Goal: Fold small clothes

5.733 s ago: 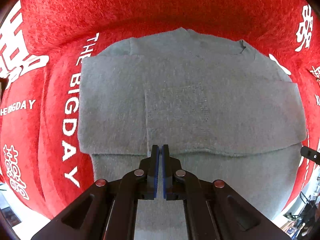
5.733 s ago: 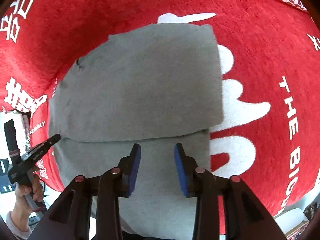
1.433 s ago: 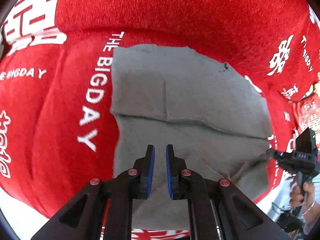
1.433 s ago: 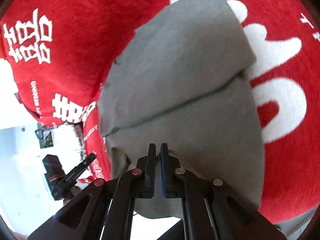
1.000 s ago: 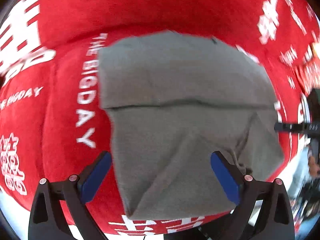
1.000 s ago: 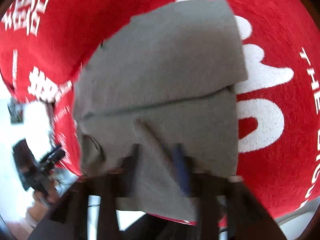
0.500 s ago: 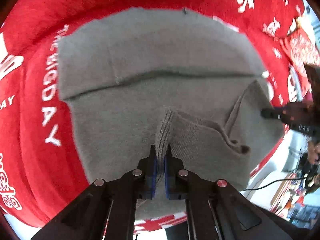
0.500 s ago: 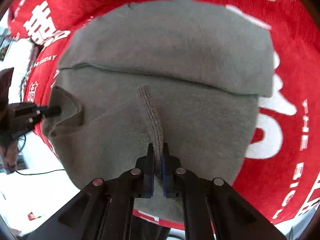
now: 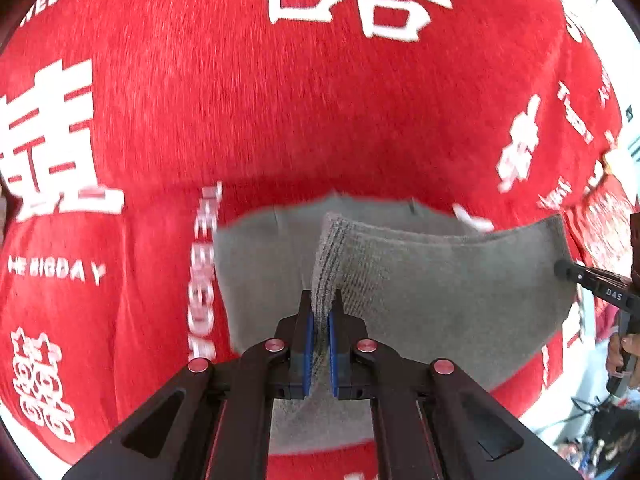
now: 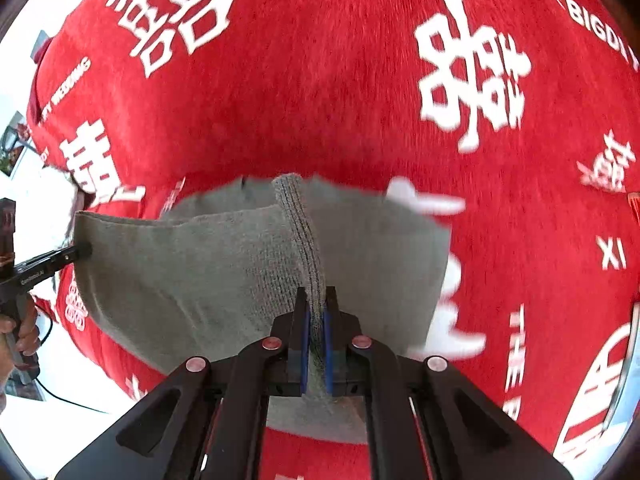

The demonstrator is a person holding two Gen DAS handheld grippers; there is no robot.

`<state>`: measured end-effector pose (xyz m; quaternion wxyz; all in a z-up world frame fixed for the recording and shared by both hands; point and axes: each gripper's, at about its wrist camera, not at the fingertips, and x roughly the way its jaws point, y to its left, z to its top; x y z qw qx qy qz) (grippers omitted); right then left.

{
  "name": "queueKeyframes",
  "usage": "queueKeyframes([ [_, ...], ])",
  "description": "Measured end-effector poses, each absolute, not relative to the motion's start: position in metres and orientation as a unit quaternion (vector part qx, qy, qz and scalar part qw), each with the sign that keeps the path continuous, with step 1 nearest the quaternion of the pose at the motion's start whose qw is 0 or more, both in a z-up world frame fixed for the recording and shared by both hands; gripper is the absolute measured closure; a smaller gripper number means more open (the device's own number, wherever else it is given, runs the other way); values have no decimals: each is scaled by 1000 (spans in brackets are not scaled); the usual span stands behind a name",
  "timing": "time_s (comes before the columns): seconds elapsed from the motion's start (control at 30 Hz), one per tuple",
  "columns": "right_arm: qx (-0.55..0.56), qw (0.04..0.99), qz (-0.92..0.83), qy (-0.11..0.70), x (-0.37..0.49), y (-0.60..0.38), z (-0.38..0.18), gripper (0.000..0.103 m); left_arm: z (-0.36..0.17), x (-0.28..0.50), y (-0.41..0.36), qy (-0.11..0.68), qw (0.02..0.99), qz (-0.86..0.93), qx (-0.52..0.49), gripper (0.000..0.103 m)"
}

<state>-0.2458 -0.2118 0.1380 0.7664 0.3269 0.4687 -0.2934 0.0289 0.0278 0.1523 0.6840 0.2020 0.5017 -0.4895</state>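
The left gripper is clenched on the ribbed hem of a grey knitted garment, the fabric pinched flat between its blue pads. The right gripper is likewise clamped on the same hem, a narrow band of ribbing running up from between its pads. Each gripper shows in the other's view as a dark tip biting a far corner of the cloth, with a hand wrapped round the handle below it.

The garment hangs raised between the two grips, its lower edge lifted off the red cloth and stretched taut from one gripper to the other, so that the near half stands up like a flap. Behind the flap the rest of the garment lies flat on the red cloth, which carries large white characters and the words "THE BIGDAY". The far edge of the garment is blurred, so its collar end is hard to make out, though a small dark mark shows there.
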Motion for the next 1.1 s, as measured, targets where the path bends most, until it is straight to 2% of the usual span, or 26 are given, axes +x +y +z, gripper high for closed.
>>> queueKeyframes([
  [0.17, 342, 754, -301, 474, -215, -268, 99, 97, 113, 47, -26, 502, 700, -462, 212, 96],
  [0.3, 385, 728, -300, 482, -205, -302, 47, 97, 57, 57, -63, 522, 703, -418, 242, 96],
  [0.47, 420, 695, -299, 501, -203, -322, -12, 97, 4, 64, -75, 550, 698, -376, 261, 96],
  [0.67, 478, 674, -300, 476, -218, -336, -36, 94, -18, 65, -81, 555, 699, -355, 278, 96],
  [0.7, 484, 670, -303, 475, -221, -338, -36, 92, -18, 67, -82, 559, 698, -352, 277, 92],
  [0.77, 488, 665, -308, 474, -226, -342, -36, 88, -17, 71, -80, 556, 708, -329, 285, 68],
  [0.8, 488, 663, -312, 474, -229, -344, -35, 88, -13, 75, -77, 548, 721, -307, 292, 45],
  [0.83, 487, 660, -317, 476, -230, -346, -34, 87, -10, 79, -74, 542, 731, -293, 294, 37],
  [1.0, 451, 636, -371, 505, -241, -356, -25, 86, -4, 95, -51, 578, 719, -282, 264, 37],
  [1.1, 472, 631, -374, 490, -254, -356, -15, 83, 6, 90, -32, 592, 708, -292, 251, 37],
])
